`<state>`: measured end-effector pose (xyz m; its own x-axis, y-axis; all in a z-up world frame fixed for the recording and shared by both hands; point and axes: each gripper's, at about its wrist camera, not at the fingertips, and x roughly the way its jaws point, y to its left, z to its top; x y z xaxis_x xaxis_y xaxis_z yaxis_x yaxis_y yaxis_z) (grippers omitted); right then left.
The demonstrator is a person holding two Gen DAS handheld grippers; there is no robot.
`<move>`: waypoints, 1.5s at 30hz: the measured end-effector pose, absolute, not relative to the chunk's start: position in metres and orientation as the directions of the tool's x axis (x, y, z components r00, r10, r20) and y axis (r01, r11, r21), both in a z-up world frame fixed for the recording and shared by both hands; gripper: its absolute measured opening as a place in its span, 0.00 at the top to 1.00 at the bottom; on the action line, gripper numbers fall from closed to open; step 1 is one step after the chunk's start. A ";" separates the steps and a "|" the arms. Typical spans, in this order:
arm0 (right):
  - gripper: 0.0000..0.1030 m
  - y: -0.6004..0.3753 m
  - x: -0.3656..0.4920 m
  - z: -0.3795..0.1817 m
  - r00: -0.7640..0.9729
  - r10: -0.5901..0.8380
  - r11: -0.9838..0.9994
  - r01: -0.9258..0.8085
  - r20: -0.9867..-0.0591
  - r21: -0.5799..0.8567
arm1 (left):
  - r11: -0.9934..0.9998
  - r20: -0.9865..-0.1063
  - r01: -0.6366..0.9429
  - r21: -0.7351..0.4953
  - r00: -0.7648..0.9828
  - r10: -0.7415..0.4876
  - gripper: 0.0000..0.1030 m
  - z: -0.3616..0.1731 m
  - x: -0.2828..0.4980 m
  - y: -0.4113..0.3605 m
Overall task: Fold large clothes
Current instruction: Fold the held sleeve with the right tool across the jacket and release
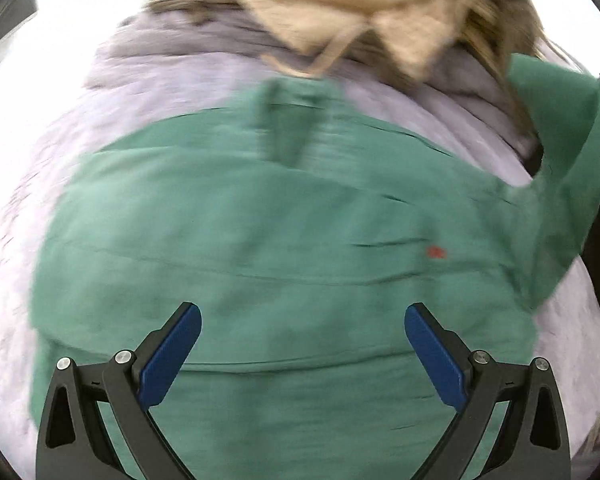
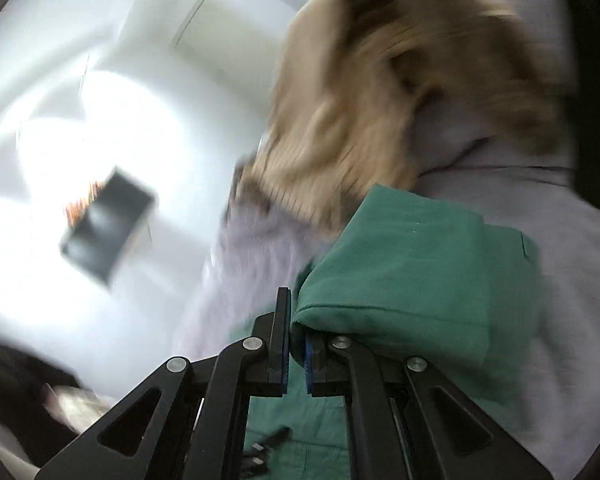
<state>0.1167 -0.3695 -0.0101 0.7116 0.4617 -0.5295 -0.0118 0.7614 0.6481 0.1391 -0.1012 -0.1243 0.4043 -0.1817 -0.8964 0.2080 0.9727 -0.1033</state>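
Left wrist view shows the left gripper (image 1: 302,332) with its jaws wide apart over the green shirt (image 1: 260,240), which lies on a pale purple cloth (image 1: 400,92). Right gripper (image 2: 297,344) pinches a fold of the shirt, near a tan fuzzy cloth (image 2: 380,100).
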 end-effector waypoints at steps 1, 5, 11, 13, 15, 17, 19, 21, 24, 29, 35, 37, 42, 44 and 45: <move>0.94 -0.342 0.124 -0.018 0.682 0.468 0.784 -0.026 -0.562 0.620 | 0.978 -0.897 0.182 -0.102 0.409 -0.169 0.01 -0.125 0.142 -0.086; 0.94 -0.237 0.142 -0.083 0.531 0.499 0.825 -0.049 -0.685 0.564 | 0.991 -0.903 0.089 -0.099 0.410 -0.127 0.01 -0.134 0.141 -0.026; 0.87 -0.165 0.141 -0.166 0.335 0.356 0.923 0.022 -0.872 0.385 | 0.991 -0.917 0.055 -0.124 0.374 -0.136 0.01 -0.149 0.137 0.024; 0.76 -0.163 0.134 -0.167 0.332 0.353 0.921 0.039 -0.875 0.387 | 0.989 -0.916 0.054 -0.141 0.373 -0.151 0.01 -0.150 0.140 0.034; 0.42 -0.165 0.128 -0.159 0.335 0.385 0.904 0.051 -0.860 0.424 | 0.987 -0.913 0.048 -0.155 0.375 -0.162 0.01 -0.149 0.143 0.041; 0.36 -0.169 0.113 -0.144 0.366 0.408 0.887 0.059 -0.836 0.458 | 0.985 -0.910 0.044 -0.164 0.378 -0.168 0.01 -0.147 0.144 0.044; 0.36 -0.183 0.098 -0.127 0.420 0.421 0.863 0.087 -0.804 0.498 | 0.985 -0.907 0.047 -0.166 0.384 -0.171 0.01 -0.142 0.145 0.046; 0.36 -0.204 0.094 -0.121 0.467 0.398 0.836 0.171 -0.790 0.522 | 0.984 -0.905 0.056 -0.166 0.387 -0.175 0.01 -0.138 0.146 0.047; 0.36 -0.237 0.104 -0.139 0.479 0.447 0.713 0.320 -0.756 0.624 | 0.982 -0.902 0.077 -0.171 0.389 -0.187 0.01 -0.134 0.144 0.046; 0.87 -0.246 0.116 -0.178 0.469 0.504 0.584 0.433 -0.725 0.686 | 0.980 -0.896 0.094 -0.177 0.396 -0.200 0.01 -0.129 0.138 0.048; 0.53 -0.248 0.096 -0.154 0.508 0.370 0.649 0.457 -0.778 0.608 | 0.983 -0.903 0.091 -0.159 0.388 -0.182 0.01 -0.130 0.135 0.061; 0.23 -0.254 0.081 -0.149 0.543 0.295 0.644 0.495 -0.786 0.583 | 0.987 -0.910 0.112 -0.116 0.385 -0.151 0.01 -0.132 0.135 0.059; 0.57 -0.256 0.092 -0.179 0.507 0.429 0.574 0.487 -0.748 0.659 | 0.979 -0.919 0.172 -0.106 0.359 -0.163 0.01 -0.141 0.142 0.041; 0.84 -0.253 0.100 -0.184 0.488 0.419 0.574 0.511 -0.766 0.640 | 0.978 -0.916 0.164 -0.131 0.356 -0.182 0.01 -0.140 0.144 0.040; 0.85 -0.251 0.102 -0.181 0.507 0.413 0.572 0.502 -0.757 0.649 | 0.978 -0.914 0.160 -0.135 0.362 -0.185 0.01 -0.139 0.143 0.041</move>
